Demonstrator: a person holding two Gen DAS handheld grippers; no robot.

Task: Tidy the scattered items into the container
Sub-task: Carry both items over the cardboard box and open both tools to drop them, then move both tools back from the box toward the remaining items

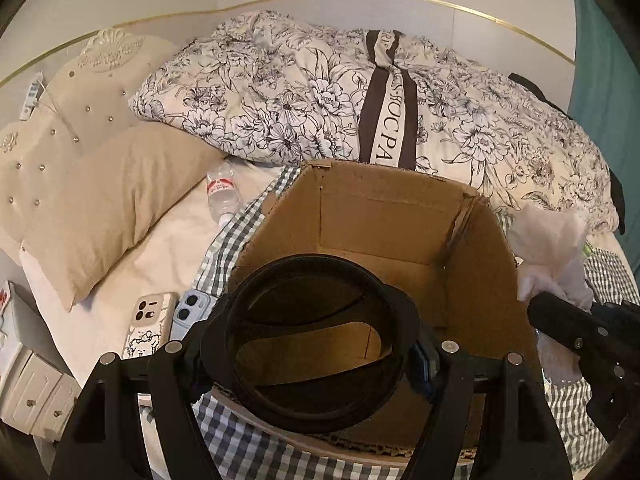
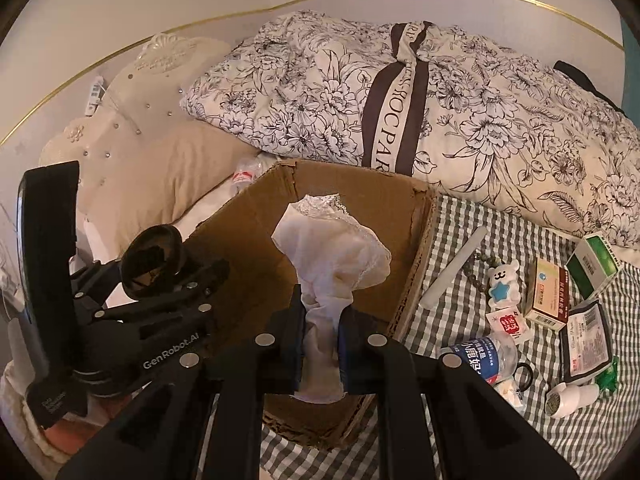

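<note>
Here, in the left wrist view, the left tongs (image 1: 310, 354) stand wide, clasping a coiled black belt (image 1: 308, 340) over the open cardboard box (image 1: 384, 216) on the bed. In the right wrist view, the right tongs (image 2: 322, 354) pinch a bunched white cloth (image 2: 336, 252) above that box (image 2: 248, 240).

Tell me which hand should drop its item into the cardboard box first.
Probably left: its gripper holds the coiled black belt directly over the cardboard box. The right gripper, clamping the white cloth, sits nearer the box's edge.
</note>
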